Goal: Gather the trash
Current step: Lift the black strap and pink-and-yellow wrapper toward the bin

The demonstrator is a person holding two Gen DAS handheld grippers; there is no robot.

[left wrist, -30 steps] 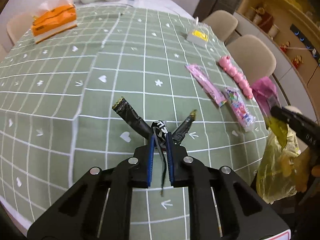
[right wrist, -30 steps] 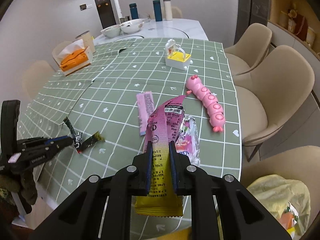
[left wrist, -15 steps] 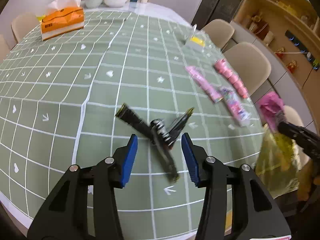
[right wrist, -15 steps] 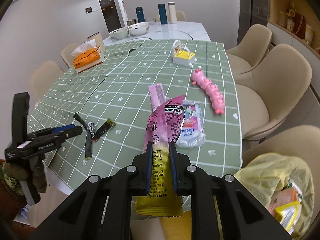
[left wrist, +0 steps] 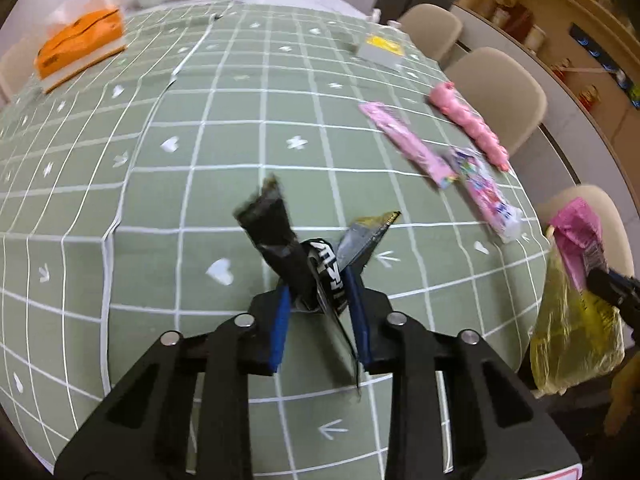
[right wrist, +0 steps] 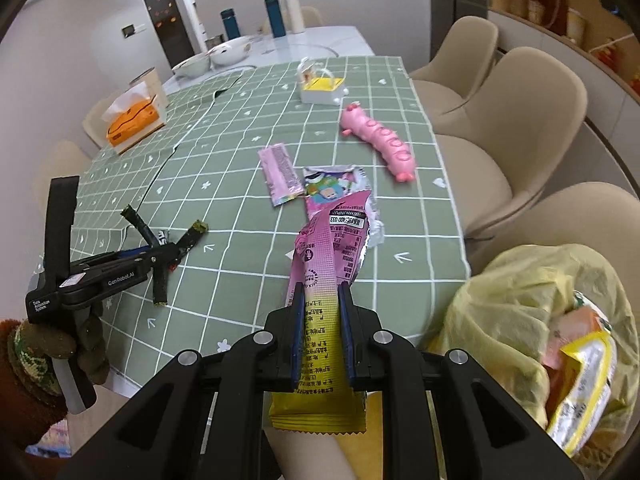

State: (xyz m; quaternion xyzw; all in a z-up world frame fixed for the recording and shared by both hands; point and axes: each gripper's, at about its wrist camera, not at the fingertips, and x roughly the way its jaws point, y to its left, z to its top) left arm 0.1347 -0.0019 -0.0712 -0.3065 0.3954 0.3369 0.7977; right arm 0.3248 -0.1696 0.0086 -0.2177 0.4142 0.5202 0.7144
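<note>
Near table edge: left gripper [left wrist: 320, 300] just closing, now clamped on black wrappers [left wrist: 296, 252]; right gripper [right wrist: 320, 328] clenched on pink wrapper [right wrist: 330, 264] beside yellow bag [right wrist: 532, 300]. Risk: loose black strips slipping out, pinch catching only part.

Two close wrist views, angled down, sharing the green table [left wrist: 224, 128] [right wrist: 240, 140]

Home dining rm: long table [right wrist: 248, 184] w/ green grid cloth, beige chairs [right wrist: 516, 120] along its right edge, bowls [right wrist: 230, 46] & flasks [right wrist: 276, 16] at the far end, orange tissue box [right wrist: 132, 122] nr far-left corner, open shelving [left wrist: 560, 28] w/ ornaments by the wall.
</note>
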